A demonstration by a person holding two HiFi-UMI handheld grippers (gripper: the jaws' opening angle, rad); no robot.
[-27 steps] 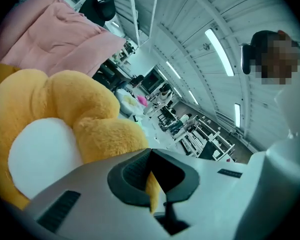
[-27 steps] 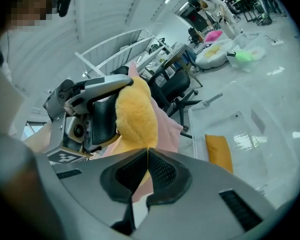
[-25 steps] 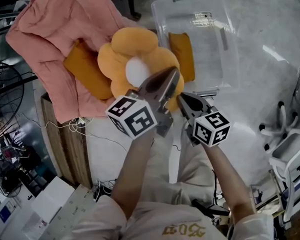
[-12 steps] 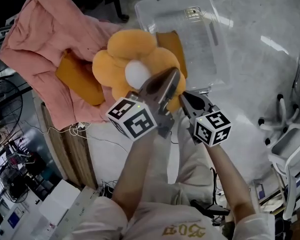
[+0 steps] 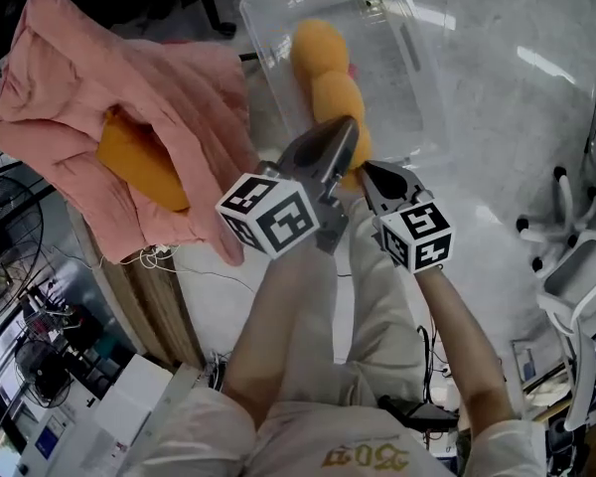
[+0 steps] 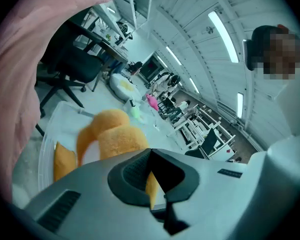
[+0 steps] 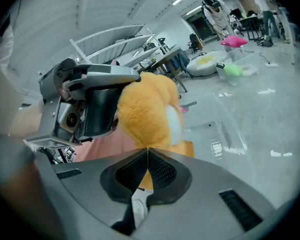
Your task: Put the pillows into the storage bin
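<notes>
An orange flower-shaped pillow (image 5: 328,68) with a white centre hangs edge-on over the clear plastic storage bin (image 5: 407,78) on the floor. My left gripper (image 5: 344,135) is shut on a fold of its near edge. My right gripper (image 5: 370,173) is shut on the same edge just beside it. In the left gripper view the pillow (image 6: 115,134) rises beyond the closed jaws (image 6: 150,152), and a flat orange pillow (image 6: 62,160) lies inside the bin (image 6: 49,129). In the right gripper view the pillow (image 7: 145,111) fills the middle above the closed jaws (image 7: 148,151), with the left gripper (image 7: 97,109) at its left.
A pink quilt (image 5: 109,87) is heaped on a wooden table (image 5: 144,301) at the left, with another orange pillow (image 5: 139,157) tucked in its folds. A white wheeled rack (image 5: 576,286) stands at the right. Cables hang off the table's near edge (image 5: 159,256).
Both grippers have carried the flower pillow away from the quilt and down over the bin. It has turned from face-up to edge-on. Both jaws stay closed on it.
</notes>
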